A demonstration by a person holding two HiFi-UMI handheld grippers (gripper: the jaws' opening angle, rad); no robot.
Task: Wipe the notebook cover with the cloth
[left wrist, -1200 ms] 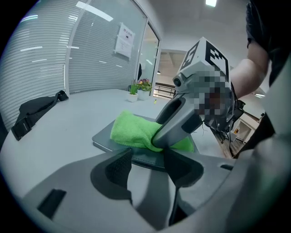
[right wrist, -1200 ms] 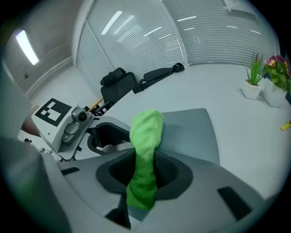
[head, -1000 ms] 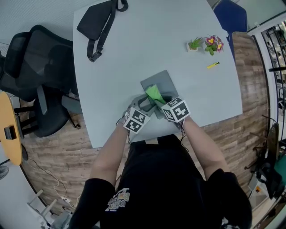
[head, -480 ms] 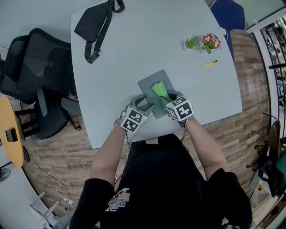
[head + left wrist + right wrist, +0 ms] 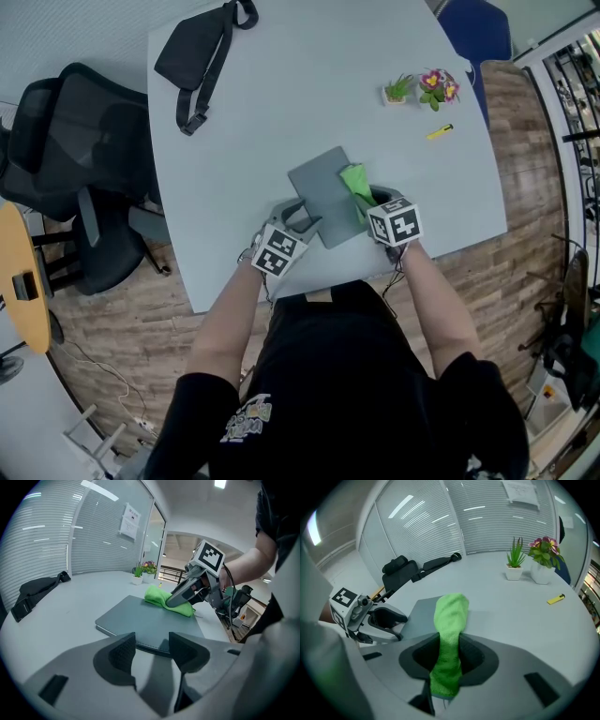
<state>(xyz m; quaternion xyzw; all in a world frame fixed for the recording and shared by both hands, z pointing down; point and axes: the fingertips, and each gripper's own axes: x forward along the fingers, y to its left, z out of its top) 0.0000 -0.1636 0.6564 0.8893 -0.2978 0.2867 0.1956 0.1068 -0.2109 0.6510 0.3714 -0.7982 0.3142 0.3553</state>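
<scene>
Since the earlier frames the green cloth (image 5: pixel 355 181) has been swept from the middle of the grey notebook (image 5: pixel 322 190) out to its right edge. The right gripper (image 5: pixel 373 200) has been carried rightward with it, while the left gripper (image 5: pixel 302 217) has barely been moved. The right jaws are closed on a bunched fold of the cloth, and its free end is laid forward onto the cover. The left jaws are held apart with nothing between them. The notebook's near edge is seen just ahead of them, unclamped. The notebook is lying closed and flat on the pale table (image 5: pixel 309 94), near the front edge, between the two grippers. A wiping pass is judged to be under way and probably only partly done, since the left side and far corner of the cover look still to be covered. For a good stroke, the cloth should be kept pressed flat rather than dragged by its tip. Passes should be overlapped and drawn back leftward across the cover. Pressure should be kept light and even, because the notebook is not held and could be slid or turned on the smooth table. Bracing by the left gripper at the near corner would probably help. The pinch on the cloth should be kept firm so it is not left behind at the edge.
</scene>
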